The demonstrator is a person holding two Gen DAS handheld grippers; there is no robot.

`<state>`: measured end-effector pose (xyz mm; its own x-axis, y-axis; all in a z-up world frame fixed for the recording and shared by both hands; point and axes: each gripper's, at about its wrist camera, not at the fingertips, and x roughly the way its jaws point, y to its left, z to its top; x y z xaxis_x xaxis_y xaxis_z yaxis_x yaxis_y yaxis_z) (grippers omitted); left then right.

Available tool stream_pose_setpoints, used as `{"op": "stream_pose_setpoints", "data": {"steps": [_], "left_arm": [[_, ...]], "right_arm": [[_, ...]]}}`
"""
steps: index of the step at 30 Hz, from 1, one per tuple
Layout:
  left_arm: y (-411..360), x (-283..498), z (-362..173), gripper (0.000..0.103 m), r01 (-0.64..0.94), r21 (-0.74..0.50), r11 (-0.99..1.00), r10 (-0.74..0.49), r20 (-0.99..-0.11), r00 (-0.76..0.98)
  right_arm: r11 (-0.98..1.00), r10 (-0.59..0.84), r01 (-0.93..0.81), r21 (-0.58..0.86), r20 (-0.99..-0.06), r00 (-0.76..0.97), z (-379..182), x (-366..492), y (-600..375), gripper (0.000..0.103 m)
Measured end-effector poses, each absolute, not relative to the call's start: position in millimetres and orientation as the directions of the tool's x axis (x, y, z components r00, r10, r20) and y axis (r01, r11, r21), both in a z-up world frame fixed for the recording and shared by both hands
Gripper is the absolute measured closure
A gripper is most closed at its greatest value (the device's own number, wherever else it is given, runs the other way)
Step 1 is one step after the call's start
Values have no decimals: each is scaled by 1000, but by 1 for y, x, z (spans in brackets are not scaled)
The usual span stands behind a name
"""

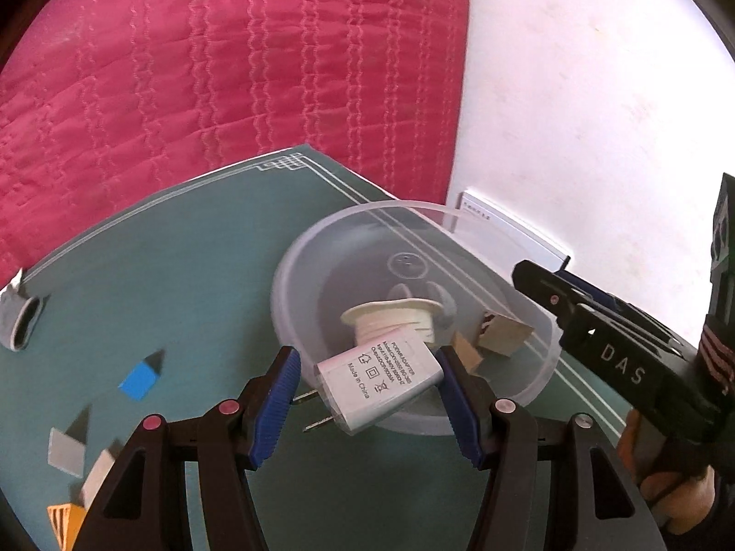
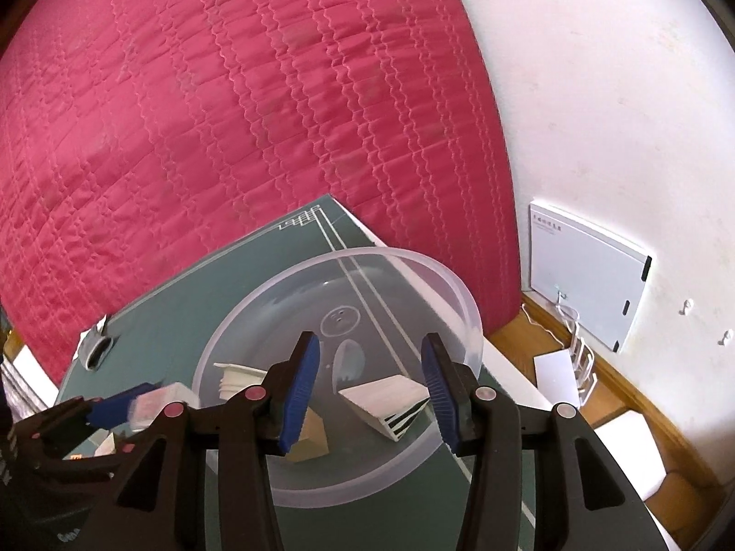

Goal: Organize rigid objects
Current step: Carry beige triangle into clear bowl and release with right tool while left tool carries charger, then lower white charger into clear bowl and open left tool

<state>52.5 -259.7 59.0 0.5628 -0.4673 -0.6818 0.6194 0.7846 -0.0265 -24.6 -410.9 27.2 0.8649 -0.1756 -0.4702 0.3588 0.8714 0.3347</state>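
Bedroom at home: pink quilted bedspread [image 2: 257, 105] beside table [image 2: 193, 294].

The clear bowl [image 1: 413, 275] stands on the table [image 1: 183, 275] near its far right corner, just before the quilted bed [image 1: 229, 69]. In the bowl lie a threaded cap [image 1: 390, 317], and to its right two blocks [image 2: 390, 402]. A power adapter [image 1: 379, 379] sits over the bowl's near rim, between the left gripper's [image 1: 367, 399] fingers. Small blocks [image 1: 138, 379] lie near the table's left edge, with a short tube [image 1: 23, 326] behind them.
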Motion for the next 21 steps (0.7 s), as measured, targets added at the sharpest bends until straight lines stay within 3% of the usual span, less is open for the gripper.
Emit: {"op": "stream_pose_setpoints", "data": {"steps": [18,21], "left_arm": [[-286,92,50,38,611,-20,791,-463,-672,578],[-287,99,50,29,599,-15,801,-460,-654,600]], "right_arm": [[864,-171,359,352,-466,868,24,-26,-414,55],[865,-172,359,351,-465,868,24,-26,-413,55]]}}
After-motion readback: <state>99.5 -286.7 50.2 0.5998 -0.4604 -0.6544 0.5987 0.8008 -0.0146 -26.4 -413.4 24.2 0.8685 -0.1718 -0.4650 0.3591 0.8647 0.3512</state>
